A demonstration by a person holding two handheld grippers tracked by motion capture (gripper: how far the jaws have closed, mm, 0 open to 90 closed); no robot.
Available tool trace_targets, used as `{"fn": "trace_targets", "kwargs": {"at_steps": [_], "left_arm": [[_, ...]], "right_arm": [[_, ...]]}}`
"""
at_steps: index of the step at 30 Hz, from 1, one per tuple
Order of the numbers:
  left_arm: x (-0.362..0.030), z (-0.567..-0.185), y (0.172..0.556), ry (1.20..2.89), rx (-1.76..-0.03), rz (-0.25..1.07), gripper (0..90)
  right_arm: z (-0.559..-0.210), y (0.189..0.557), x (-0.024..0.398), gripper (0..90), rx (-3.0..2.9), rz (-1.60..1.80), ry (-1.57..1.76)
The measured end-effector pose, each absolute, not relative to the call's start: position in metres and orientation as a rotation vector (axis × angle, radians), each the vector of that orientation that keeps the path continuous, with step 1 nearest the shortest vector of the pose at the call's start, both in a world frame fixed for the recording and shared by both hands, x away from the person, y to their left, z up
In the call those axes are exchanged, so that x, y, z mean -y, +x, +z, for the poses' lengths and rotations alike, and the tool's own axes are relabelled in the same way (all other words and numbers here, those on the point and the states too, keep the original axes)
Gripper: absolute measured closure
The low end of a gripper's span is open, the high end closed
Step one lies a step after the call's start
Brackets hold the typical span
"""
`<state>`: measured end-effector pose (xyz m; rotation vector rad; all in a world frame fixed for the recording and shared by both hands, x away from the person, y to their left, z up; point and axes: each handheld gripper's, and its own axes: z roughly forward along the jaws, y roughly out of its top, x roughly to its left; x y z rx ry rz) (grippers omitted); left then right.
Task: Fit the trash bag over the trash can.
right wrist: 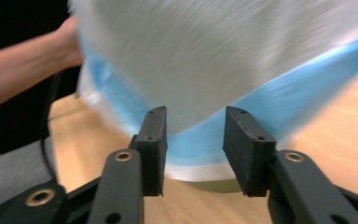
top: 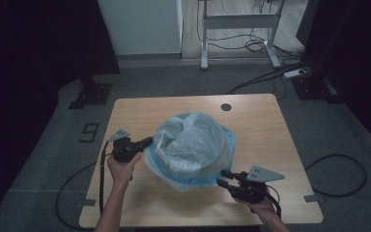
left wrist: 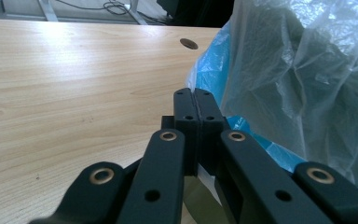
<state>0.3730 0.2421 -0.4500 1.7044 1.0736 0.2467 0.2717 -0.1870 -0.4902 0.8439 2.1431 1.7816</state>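
On the left side of the bench, the left gripper has its fingers pressed fully together at the edge of the plastic bag. Whether a thin fold of film is caught between them, I cannot tell; in the left gripper view the bag lies just beside the closed fingers.

The bag, clear and crinkled over a blue layer, is draped over a round bin in the middle of the bench, its rim pulled down outside.

At the right, the right gripper has its fingers wide apart and holds nothing, pointed at the blue hem. I judge that the step in hand is fitting the bag on the bin. The next move probably calls for closing on the hem and pulling it gently, without tearing the film.
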Motion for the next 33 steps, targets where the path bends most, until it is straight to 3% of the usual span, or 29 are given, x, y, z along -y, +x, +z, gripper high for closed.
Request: {"fn": "trace_targets", "kwargs": {"at_steps": [8, 22, 24, 30, 33], "left_arm": [[-0.243, -0.451, 0.373, 1.699, -1.081, 0.247, 89.3], [-0.244, -0.449, 0.373, 1.690, -1.076, 0.252, 89.2], [-0.243, -0.449, 0.373, 1.688, -1.075, 0.251, 89.2], [-0.243, -0.448, 0.372, 1.686, -1.068, 0.253, 89.2], [-0.242, -0.448, 0.372, 1.686, -1.069, 0.257, 89.3]], "right_arm": [[-0.470, 0.293, 0.218, 47.2, -2.003, 1.739, 0.988], [-0.456, 0.343, 0.212, 47.4, -1.963, 1.656, 1.210], [-0.461, 0.347, 0.212, 53.5, -1.978, 1.701, 1.249], [-0.464, 0.348, 0.206, 86.6, -2.027, 1.692, 1.240], [-0.461, 0.347, 0.204, 89.0, -2.022, 1.629, 1.217]]}}
